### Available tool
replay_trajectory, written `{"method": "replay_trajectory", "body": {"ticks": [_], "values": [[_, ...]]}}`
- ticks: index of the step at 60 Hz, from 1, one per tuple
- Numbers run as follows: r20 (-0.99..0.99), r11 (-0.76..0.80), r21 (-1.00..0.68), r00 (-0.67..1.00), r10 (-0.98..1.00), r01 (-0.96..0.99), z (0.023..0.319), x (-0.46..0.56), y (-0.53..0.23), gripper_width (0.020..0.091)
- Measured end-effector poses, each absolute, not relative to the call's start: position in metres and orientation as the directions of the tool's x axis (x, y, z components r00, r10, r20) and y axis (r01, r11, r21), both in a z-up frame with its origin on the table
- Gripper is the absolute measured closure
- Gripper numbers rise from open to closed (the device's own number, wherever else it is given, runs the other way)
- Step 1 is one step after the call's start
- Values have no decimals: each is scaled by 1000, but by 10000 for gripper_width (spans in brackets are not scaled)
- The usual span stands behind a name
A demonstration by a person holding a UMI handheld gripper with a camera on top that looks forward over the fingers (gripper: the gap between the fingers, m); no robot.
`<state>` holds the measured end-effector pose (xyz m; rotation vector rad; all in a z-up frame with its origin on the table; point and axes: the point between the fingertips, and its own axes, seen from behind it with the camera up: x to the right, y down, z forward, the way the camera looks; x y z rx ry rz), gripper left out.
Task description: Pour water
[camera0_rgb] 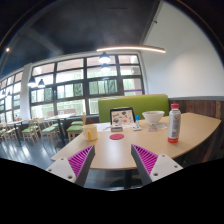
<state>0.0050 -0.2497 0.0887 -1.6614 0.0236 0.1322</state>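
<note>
So, hovering over the table (120,150), gripper (115,163) spread wide, nothing in it.

From my end the bottle (174,124) stands beyond the right finger, bowl (152,117) beside it.

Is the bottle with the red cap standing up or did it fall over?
Standing up. The bottle is upright on the table, red cap on top, beyond the open gripper.

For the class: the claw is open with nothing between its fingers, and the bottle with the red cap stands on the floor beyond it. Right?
Not quite. The gripper view shows the bottle standing on the table, not the floor. The claw is open, nothing between its fingers.
</note>
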Motion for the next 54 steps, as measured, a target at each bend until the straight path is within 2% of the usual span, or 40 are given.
{"method": "replay_trajectory", "body": {"ticks": [17, 28, 41, 54], "values": [[-63, -93, -994, 998, -10, -64, 75, 64, -248, 325], [14, -40, -999, 992, -122, 9, 76, 165, -242, 347], [28, -27, -999, 974, -223, 23, 83, 267, -179, 340], [38, -17, -999, 983, -179, 36, 84, 299, -96, 323]]}}
